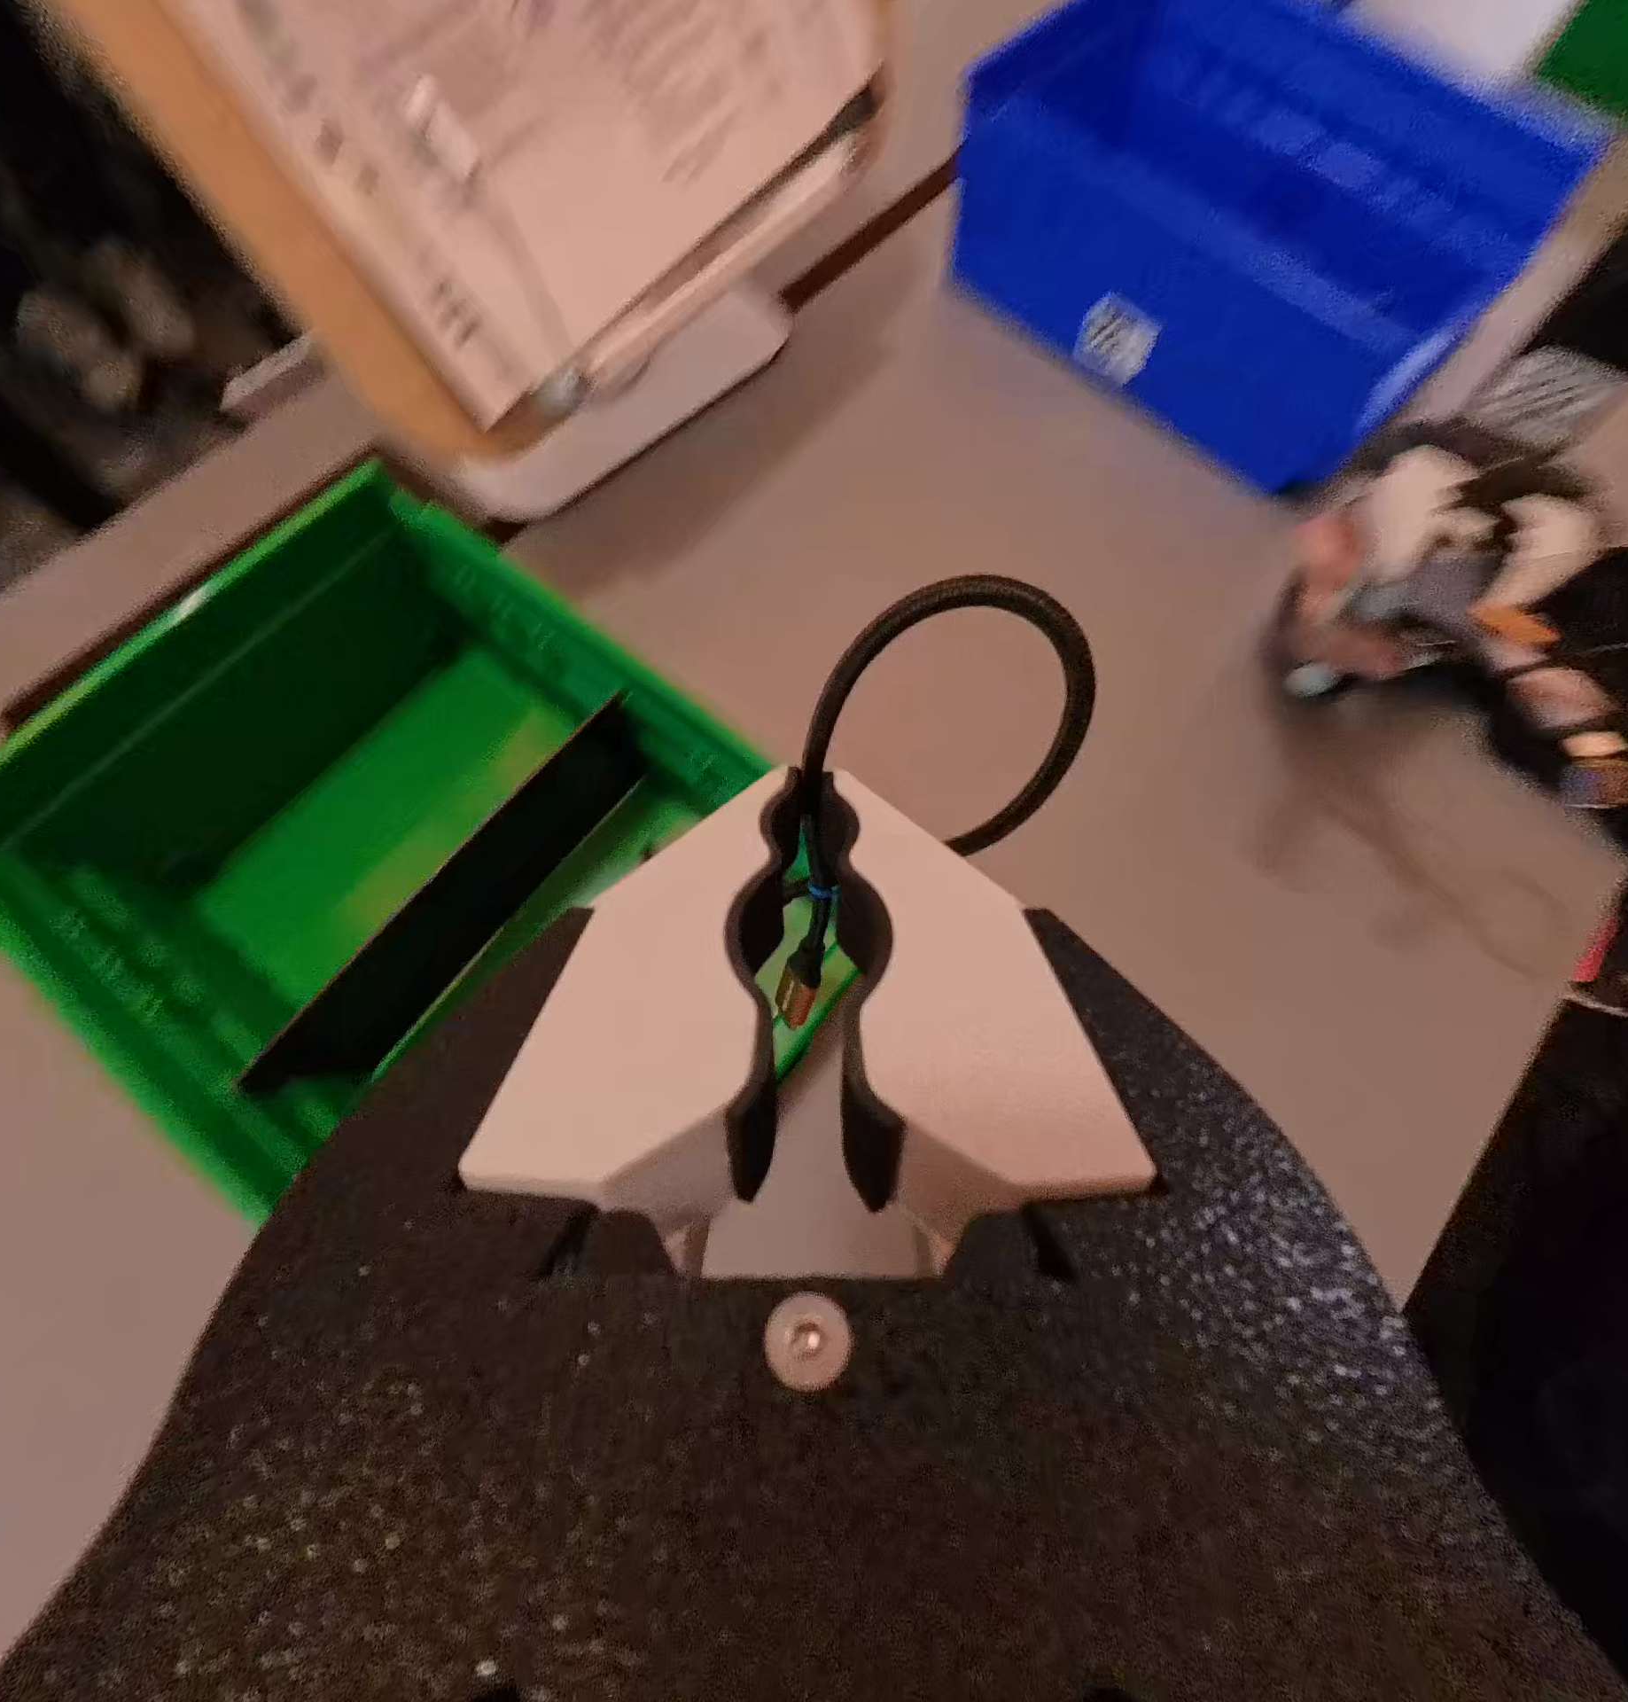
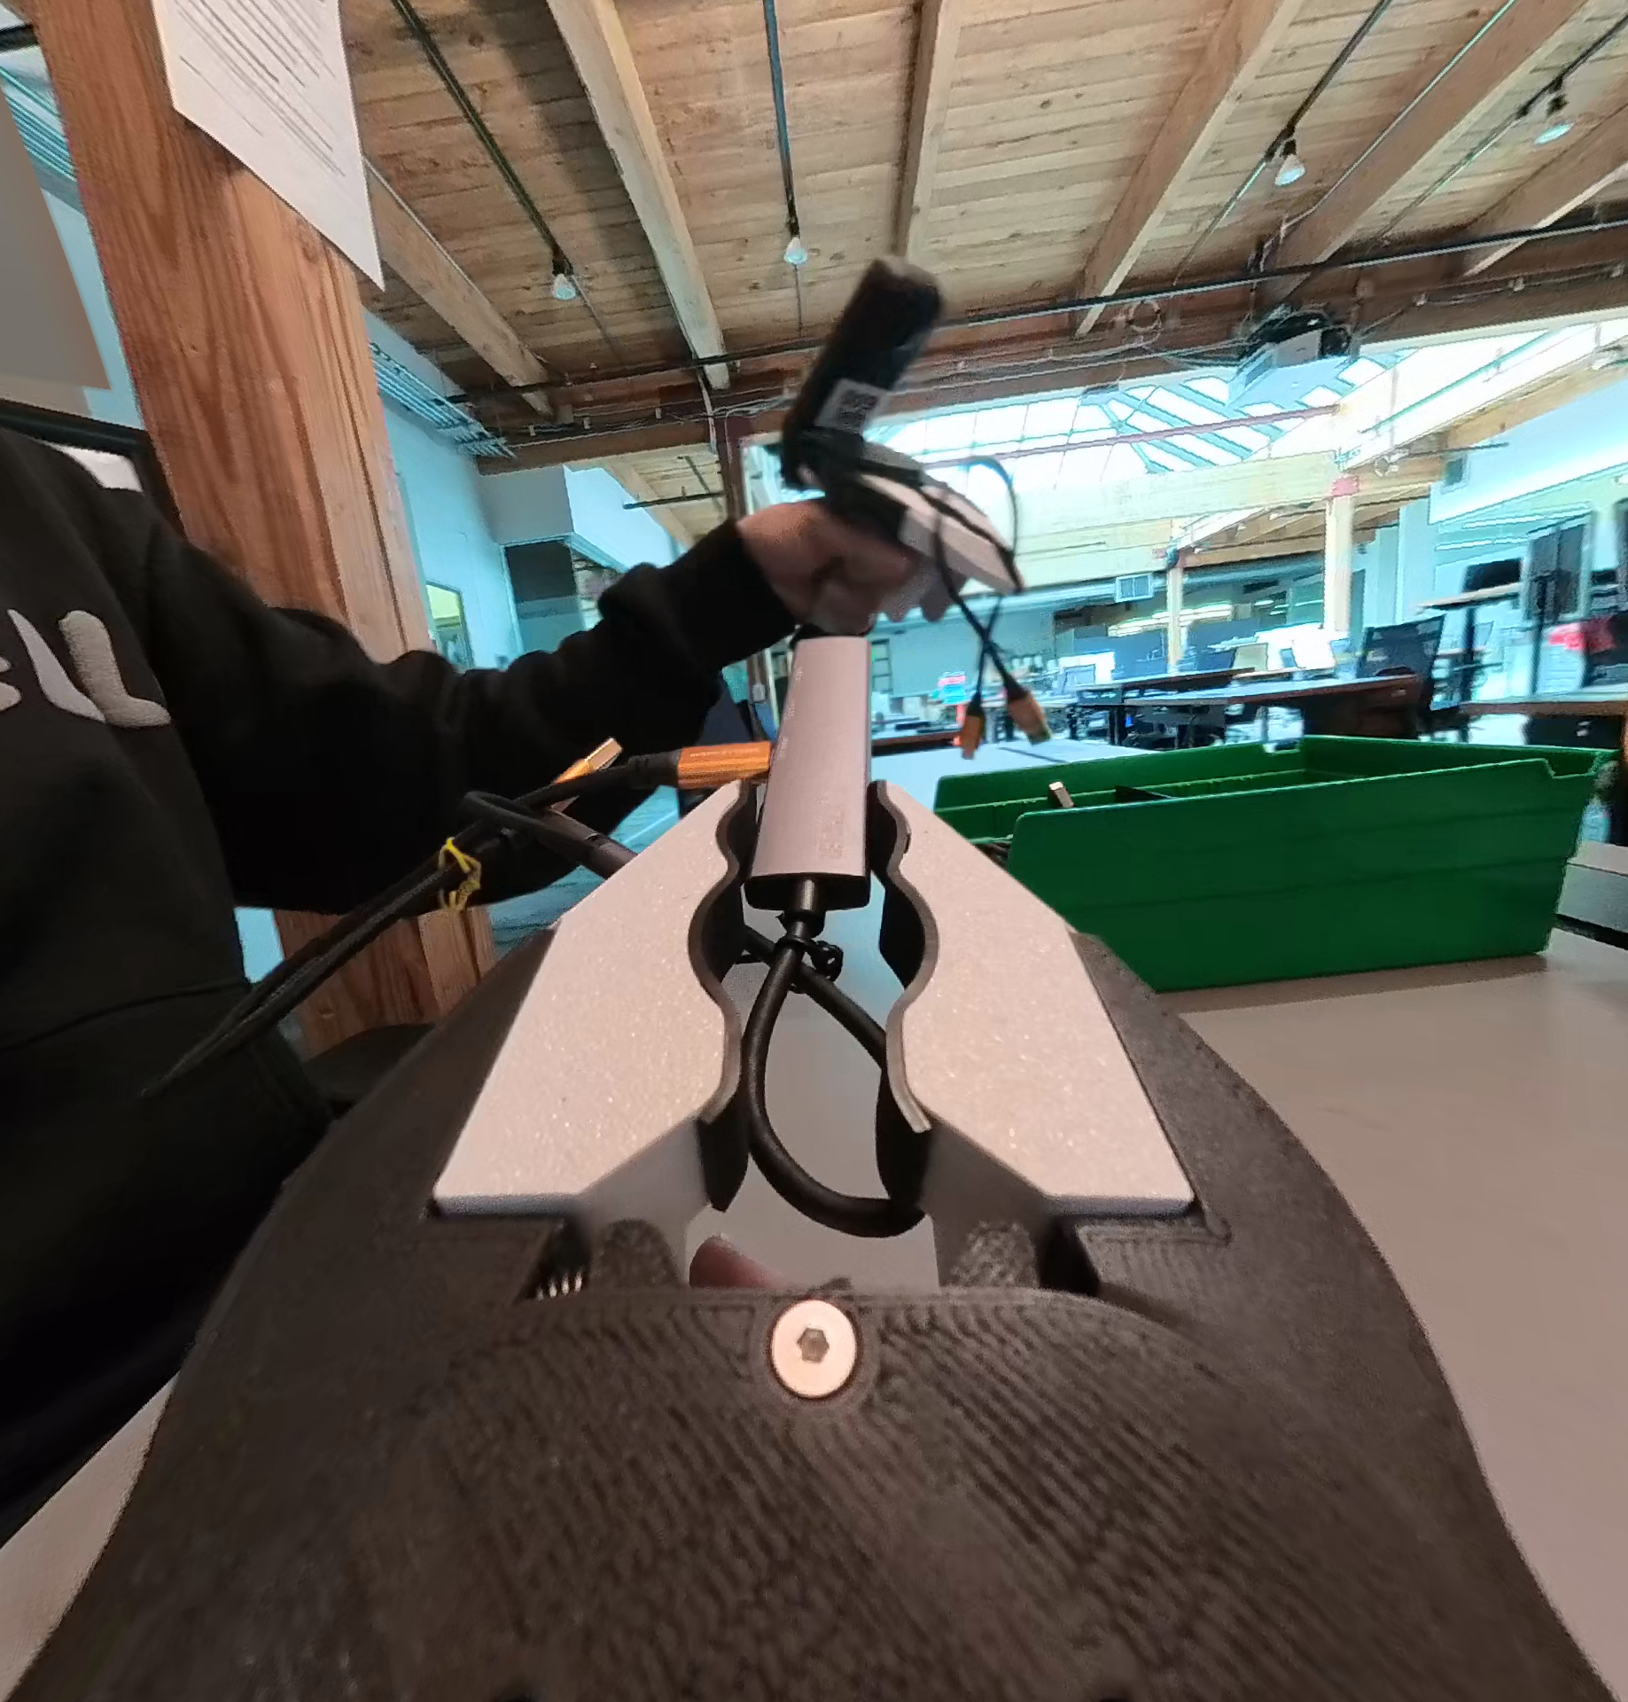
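While my left tool point(image 1: 805, 820) pinches a looped black braided cable point(image 1: 953, 635) just above the near corner of the green plastic bin point(image 1: 267, 792) on the grey table point(image 1: 1022, 516), my right tool point(image 2: 814, 810) clamps a slim grey metal hub point(image 2: 814, 764) short of that bin; I judge either dangling cable could snag the bin's rim

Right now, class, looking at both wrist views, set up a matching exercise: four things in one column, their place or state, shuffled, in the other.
Things:
1. black cable
2. grey hub
3. green bin
4. blue bin

Places or states:
A. far right on the table
B. pinched in the left gripper
C. beside the left gripper, black divider inside
D. clamped in the right gripper

Pairs: 1-B, 2-D, 3-C, 4-A
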`<state>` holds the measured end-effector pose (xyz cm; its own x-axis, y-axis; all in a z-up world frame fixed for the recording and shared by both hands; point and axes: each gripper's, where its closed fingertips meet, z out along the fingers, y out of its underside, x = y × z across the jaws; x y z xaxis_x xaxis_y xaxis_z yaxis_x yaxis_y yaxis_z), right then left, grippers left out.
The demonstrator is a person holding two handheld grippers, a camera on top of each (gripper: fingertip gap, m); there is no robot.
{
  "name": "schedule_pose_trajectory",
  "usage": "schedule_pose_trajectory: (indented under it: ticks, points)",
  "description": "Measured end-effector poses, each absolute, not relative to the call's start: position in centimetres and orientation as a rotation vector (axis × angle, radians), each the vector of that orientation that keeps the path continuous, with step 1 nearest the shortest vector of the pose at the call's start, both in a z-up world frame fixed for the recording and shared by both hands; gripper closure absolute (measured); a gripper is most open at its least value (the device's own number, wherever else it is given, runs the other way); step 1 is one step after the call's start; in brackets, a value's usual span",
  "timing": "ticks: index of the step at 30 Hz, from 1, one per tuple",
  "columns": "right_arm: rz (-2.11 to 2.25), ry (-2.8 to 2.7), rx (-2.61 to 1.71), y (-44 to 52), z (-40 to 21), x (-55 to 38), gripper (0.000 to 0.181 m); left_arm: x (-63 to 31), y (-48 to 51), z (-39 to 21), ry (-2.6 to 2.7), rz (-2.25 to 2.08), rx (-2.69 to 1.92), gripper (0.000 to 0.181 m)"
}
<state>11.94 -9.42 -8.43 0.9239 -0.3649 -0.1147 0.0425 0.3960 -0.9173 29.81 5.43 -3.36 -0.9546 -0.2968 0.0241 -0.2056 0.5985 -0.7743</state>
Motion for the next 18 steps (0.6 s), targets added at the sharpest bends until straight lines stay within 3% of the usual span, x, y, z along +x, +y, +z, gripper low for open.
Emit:
schedule_pose_trajectory:
  ticks: [1, 4, 8, 12, 18]
  points:
    - [-0.288, 0.334, -1.133, -9.7, -8.4, 12.2, 0.158, 28.3, 4.5, -2.4, 2.687, -1.405, -0.339, 0.18]
    - [-0.36, 0.385, -1.115, -10.7, -8.3, 13.0, 0.158, 21.2, 2.2, -2.7, 2.616, -1.597, 0.188, 0.18]
    - [-0.385, 0.428, -1.078, -11.7, -8.3, 13.5, 0.158, 14.2, 2.0, -9.8, 2.471, -1.448, 0.724, 0.18]
    - [-0.378, 0.41, -1.103, -11.1, -8.4, 13.3, 0.158, 12.0, 3.9, -15.7, 2.51, -1.362, 0.797, 0.18]
    - [-0.375, 0.395, -1.125, -10.6, -8.5, 13.1, 0.158, 11.4, 7.8, -19.6, 2.712, -1.324, 0.67, 0.171]
